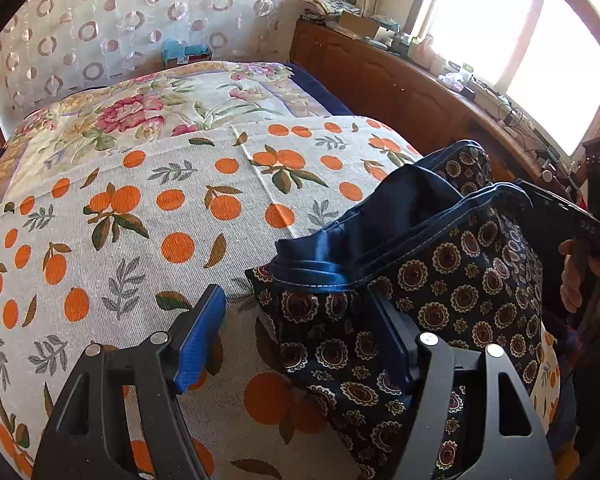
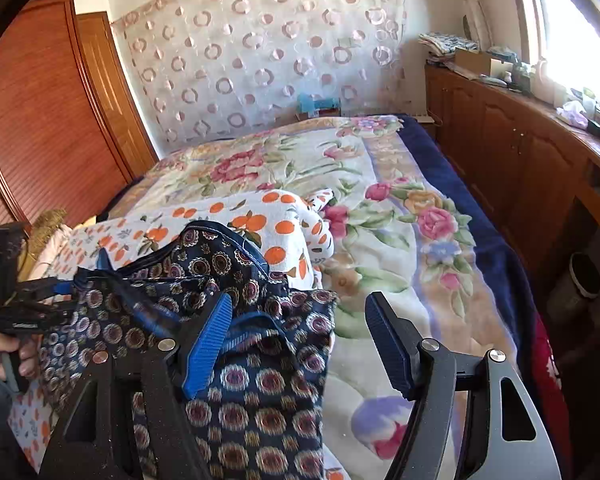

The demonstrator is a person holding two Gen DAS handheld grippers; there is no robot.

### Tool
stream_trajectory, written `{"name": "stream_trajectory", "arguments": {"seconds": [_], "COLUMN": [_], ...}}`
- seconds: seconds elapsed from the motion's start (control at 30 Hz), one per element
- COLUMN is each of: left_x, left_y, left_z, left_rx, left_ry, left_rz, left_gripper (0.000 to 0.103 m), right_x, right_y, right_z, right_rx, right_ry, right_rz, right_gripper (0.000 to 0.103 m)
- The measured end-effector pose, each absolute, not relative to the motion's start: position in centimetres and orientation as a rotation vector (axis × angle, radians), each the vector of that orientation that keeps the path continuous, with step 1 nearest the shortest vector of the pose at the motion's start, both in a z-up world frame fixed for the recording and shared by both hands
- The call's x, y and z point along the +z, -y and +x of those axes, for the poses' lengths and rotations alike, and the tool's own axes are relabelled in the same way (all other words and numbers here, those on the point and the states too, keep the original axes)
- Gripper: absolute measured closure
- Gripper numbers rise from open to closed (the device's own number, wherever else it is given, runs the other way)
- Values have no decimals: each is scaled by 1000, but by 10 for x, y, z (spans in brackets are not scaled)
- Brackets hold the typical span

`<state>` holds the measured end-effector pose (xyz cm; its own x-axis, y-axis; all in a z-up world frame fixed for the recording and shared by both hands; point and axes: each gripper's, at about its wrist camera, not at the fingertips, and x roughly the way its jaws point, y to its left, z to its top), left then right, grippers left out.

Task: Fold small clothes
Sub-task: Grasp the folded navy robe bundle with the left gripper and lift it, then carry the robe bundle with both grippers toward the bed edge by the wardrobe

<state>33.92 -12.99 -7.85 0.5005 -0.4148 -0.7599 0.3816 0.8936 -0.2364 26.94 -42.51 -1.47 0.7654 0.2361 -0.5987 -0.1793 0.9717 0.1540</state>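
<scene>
On my left, the left gripper (image 1: pixel 296 340) has its blue pads (image 1: pixel 200 338) spread apart over the orange-print cloth (image 1: pixel 140 208), one finger against the dark patterned garment (image 1: pixel 440 300). That garment lies bunched at the near edge of the bed (image 2: pixel 440 240), its blue waistband (image 1: pixel 380 232) lifted. To the right, my right gripper (image 2: pixel 300 340) is also wide apart, left finger resting on the garment (image 2: pixel 260 380), right finger over the floral blanket (image 2: pixel 380 200).
</scene>
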Motion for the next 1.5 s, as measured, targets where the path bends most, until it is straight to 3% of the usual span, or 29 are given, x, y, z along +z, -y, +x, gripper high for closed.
{"name": "stream_trajectory", "arguments": {"seconds": [0.3, 0.77, 0.93, 1.0, 1.17, 1.23, 1.5], "left_x": [-78, -78, -78, -79, -81, -77, -28], "left_y": [130, 131, 133, 134, 136, 138, 127], "left_z": [340, 339, 337, 337, 338, 333, 298], "left_rx": [-480, -476, -531, -542, -594, -603, -663], "left_ry": [-927, -922, -931, -934, -947, -927, -783], "left_rz": [-35, -23, -70, -86, -137, -127, -148], "left_gripper": [31, 31, 48, 60, 90, 94, 96], "right_x": [-35, -50, -56, -59, -55, -50, 0], "right_y": [443, 425, 432, 433, 430, 427, 398], "right_z": [230, 289, 303, 303, 298, 293, 259], "right_rx": [173, 336, 374, 394, 444, 418, 412], "right_ry": [-682, -808, -845, -854, -846, -827, -682], "right_rz": [109, 181, 241, 265, 273, 226, 79], "right_gripper": [32, 32, 32, 32, 70, 92, 95]}}
